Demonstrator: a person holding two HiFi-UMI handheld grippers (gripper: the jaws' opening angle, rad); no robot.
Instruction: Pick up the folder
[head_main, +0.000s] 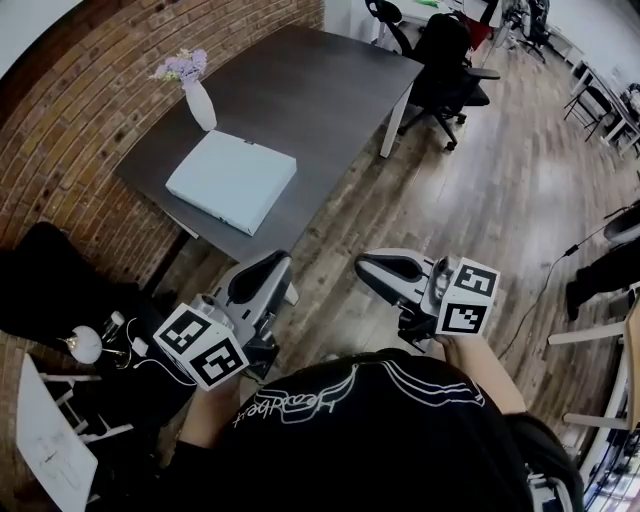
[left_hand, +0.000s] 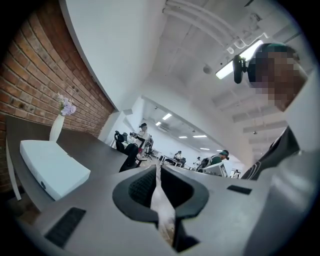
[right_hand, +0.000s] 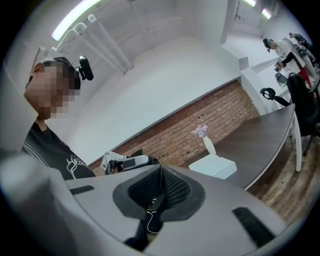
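The folder (head_main: 232, 180) is a thick white binder lying flat near the front edge of a dark table (head_main: 320, 90). It also shows in the left gripper view (left_hand: 52, 167) and the right gripper view (right_hand: 213, 166). My left gripper (head_main: 279, 259) hangs over the wooden floor just short of the table's near corner, jaws shut and empty. My right gripper (head_main: 362, 263) is level beside it, further right and also over the floor, shut with nothing held. Both point roughly toward the table. Neither touches the folder.
A white vase with lilac flowers (head_main: 198, 100) stands right behind the folder, close to the brick wall (head_main: 70, 130). A white table leg (head_main: 397, 118) and a black office chair (head_main: 450, 60) are at the table's right. Cables and a white lamp (head_main: 86, 344) lie on the floor at left.
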